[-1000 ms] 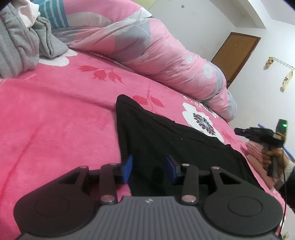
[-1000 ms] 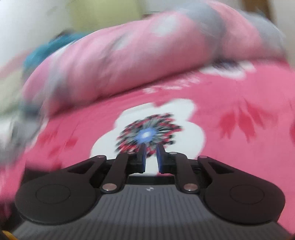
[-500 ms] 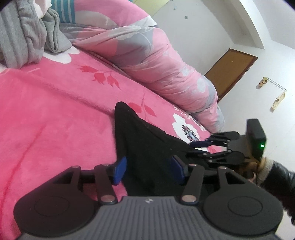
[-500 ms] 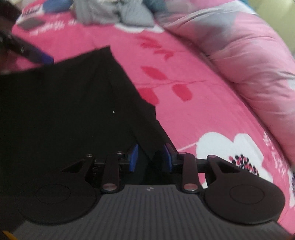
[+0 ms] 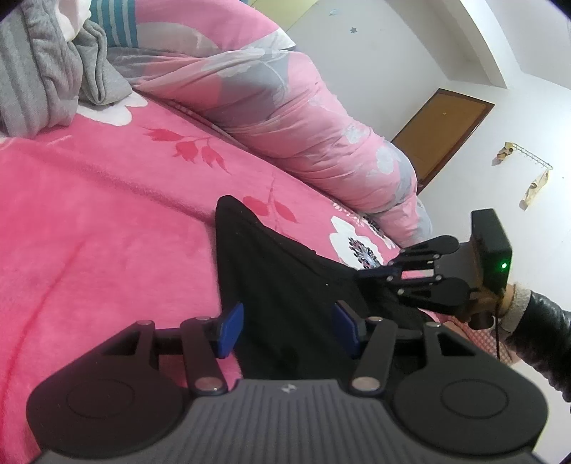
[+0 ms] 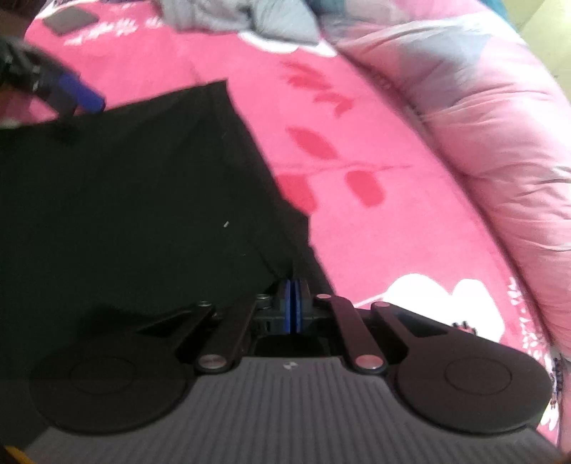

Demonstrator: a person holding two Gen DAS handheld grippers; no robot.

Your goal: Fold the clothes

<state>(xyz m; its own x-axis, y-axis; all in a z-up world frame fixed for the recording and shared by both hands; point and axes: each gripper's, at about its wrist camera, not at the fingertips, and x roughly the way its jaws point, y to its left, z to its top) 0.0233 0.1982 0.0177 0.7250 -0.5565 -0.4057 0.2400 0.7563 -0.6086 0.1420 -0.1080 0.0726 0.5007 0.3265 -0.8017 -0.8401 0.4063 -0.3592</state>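
A black garment lies spread on the pink flowered bed cover. My left gripper is open over the garment's near left edge, and the cloth runs between its blue pads without being pinched. In the left wrist view my right gripper reaches in from the right, and the cloth rises to its tip. In the right wrist view the right gripper has its blue pads pressed together at the edge of the black garment. A blue fingertip of the left gripper shows at the garment's far corner.
A rolled pink and grey quilt lies along the back of the bed. Grey clothes are heaped at the far left. A dark flat object lies on the cover. A person's hand and black sleeve hold the right gripper. A brown door stands behind.
The right gripper swung from the flower print over to the garment's right edge and closed its pads there. The left gripper's fingers spread wider over the left edge.
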